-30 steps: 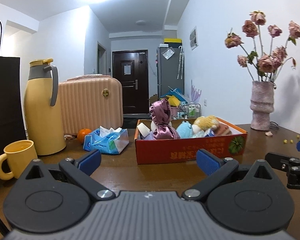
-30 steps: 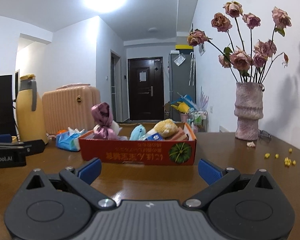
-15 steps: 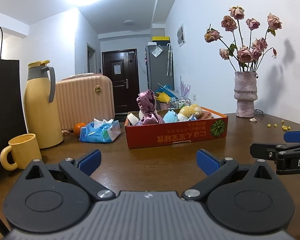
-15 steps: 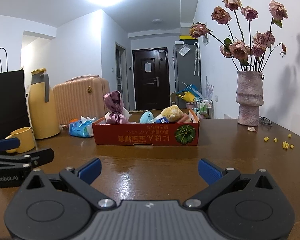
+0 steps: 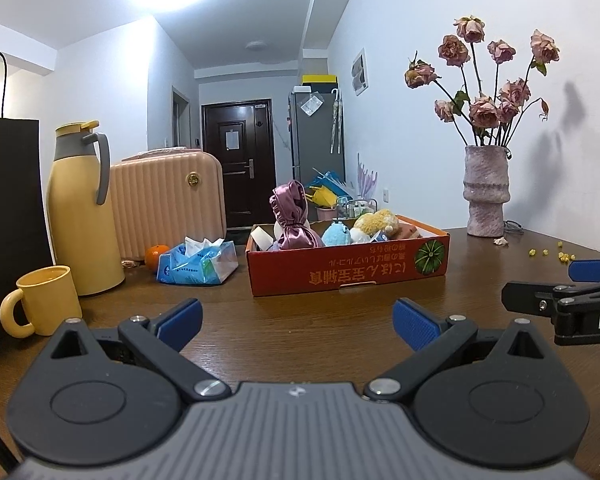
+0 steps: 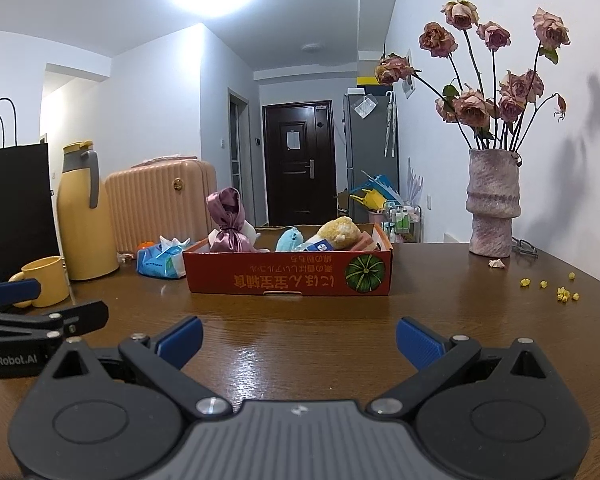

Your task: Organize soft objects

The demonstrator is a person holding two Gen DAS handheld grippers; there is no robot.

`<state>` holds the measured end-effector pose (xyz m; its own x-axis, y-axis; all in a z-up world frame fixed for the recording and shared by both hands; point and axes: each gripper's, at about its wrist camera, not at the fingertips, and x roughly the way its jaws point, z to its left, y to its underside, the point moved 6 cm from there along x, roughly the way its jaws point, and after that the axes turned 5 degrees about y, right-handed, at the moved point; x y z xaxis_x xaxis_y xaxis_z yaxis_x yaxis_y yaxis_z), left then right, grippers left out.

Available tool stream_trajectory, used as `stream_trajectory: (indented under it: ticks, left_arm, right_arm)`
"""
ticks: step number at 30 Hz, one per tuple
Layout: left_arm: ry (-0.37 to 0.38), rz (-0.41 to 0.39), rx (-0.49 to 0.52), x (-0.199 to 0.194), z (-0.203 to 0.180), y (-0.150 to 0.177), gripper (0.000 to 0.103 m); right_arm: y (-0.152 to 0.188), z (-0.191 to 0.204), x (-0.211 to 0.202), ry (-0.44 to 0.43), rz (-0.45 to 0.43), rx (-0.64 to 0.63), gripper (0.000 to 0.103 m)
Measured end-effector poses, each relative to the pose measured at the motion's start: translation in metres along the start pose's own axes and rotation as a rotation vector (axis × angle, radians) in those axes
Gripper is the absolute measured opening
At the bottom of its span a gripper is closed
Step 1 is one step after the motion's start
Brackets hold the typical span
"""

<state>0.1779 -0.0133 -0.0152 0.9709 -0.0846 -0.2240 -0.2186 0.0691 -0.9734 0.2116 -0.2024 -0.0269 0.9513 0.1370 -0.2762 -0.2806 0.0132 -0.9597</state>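
While both sets of jaws stand wide apart with nothing between them, the left gripper (image 5: 296, 320) and the right gripper (image 6: 298, 338) hover low over the near part of the wooden table (image 6: 300, 328). Farther off at the middle sits a red cardboard box (image 6: 288, 276) holding the soft things: a purple satin pouch (image 6: 228, 228) at its left end, a blue plush (image 6: 290, 238) and a yellow plush (image 6: 340, 232) toward the right. Left of the box lie a blue tissue pack (image 5: 198, 262), an orange (image 5: 156, 254), a yellow mug (image 5: 46, 300) and a yellow thermos jug (image 5: 82, 212). Far right stands a vase of dried roses (image 6: 492, 208).
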Motion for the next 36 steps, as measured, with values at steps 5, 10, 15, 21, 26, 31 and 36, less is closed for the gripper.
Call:
stream_trajectory:
  ticks: [5, 10, 15, 21, 26, 31, 36]
  left_arm:
    - [0.001, -0.001, 0.0, -0.0001, 0.0, 0.0001, 0.103]
    - [0.002, -0.001, 0.001, -0.0007, -0.0007, 0.0, 0.103]
    - [0.001, -0.001, 0.001, -0.0008, -0.0007, 0.0001, 0.103]
    - [0.002, -0.002, 0.001, -0.0009, -0.0008, 0.0004, 0.103]
    - [0.002, -0.001, 0.001, -0.001, -0.001, 0.0005, 0.103]
    - [0.003, -0.001, 0.004, -0.0021, -0.0024, 0.0008, 0.103]
    - [-0.001, -0.001, 0.005, -0.002, -0.0023, 0.0009, 0.103]
  right_arm:
    - [0.0002, 0.0, -0.0005, 0.002, 0.0, -0.001, 0.103]
    - [0.0002, -0.0001, -0.0007, 0.001, 0.0, -0.001, 0.103]
    - [0.0003, 0.0, -0.0009, 0.001, -0.001, -0.001, 0.103]
    - [0.0003, 0.0002, -0.0011, 0.001, -0.001, -0.003, 0.103]
    - [-0.0001, 0.0003, -0.0017, 0.001, -0.002, -0.004, 0.103]
    - [-0.0013, 0.0013, -0.0036, 0.0, -0.005, -0.009, 0.103]
    - [-0.001, 0.0021, -0.0033, 0.0, -0.005, -0.009, 0.103]
